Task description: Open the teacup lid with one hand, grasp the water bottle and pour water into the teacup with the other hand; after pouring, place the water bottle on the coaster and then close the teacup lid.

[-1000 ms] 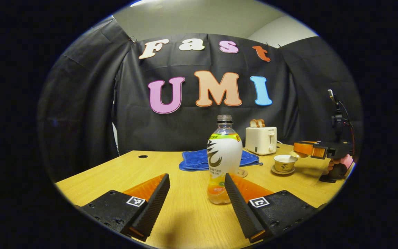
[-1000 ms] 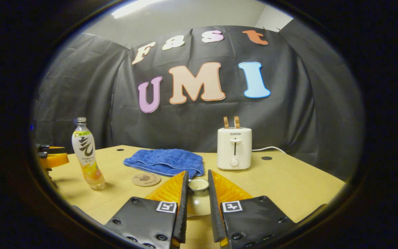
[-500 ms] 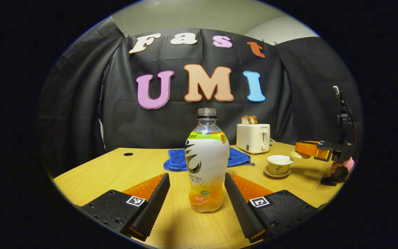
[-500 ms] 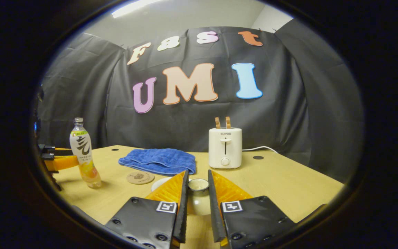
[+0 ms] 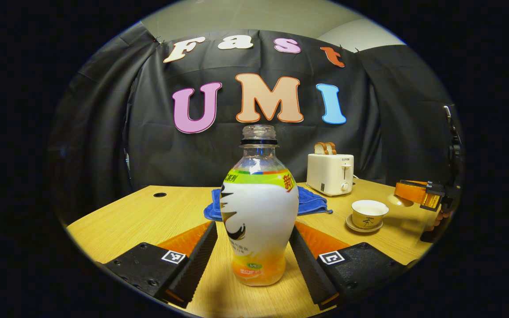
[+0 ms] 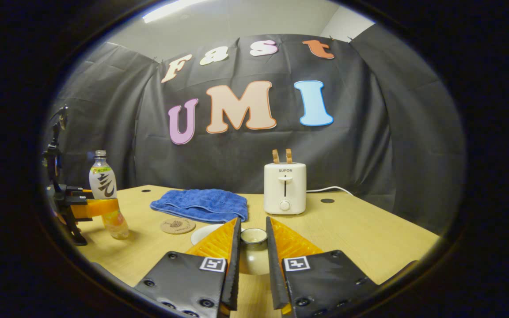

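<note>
The water bottle (image 5: 259, 216) is seen standing upright and uncapped on the wooden table (image 5: 148, 216), set between the two fingers of the left gripper (image 5: 253, 240); the fingers are spread wide on either side of it, and whether either one touches the bottle cannot be told. Orange liquid is seen in the bottle's lower part. In the right gripper view the same bottle (image 6: 104, 194) is found at the far left, with the left gripper (image 6: 97, 206) reaching around its lower body. The teacup lid (image 6: 253, 240) is held pinched by its knob between the nearly closed fingers of the right gripper (image 6: 252, 247), above the table. The teacup (image 5: 369, 213) is shown uncovered on its saucer (image 5: 355, 226), to the right of the bottle, with the right gripper (image 5: 407, 191) seen just beyond it and to its right, raised above the table. A round coaster (image 6: 177, 225) is laid flat between bottle and cup, in front of a folded blue towel (image 6: 201, 203). A white toaster (image 6: 284, 187) with two slices of bread (image 6: 281, 156) standing in its slots is placed near the back.
</note>
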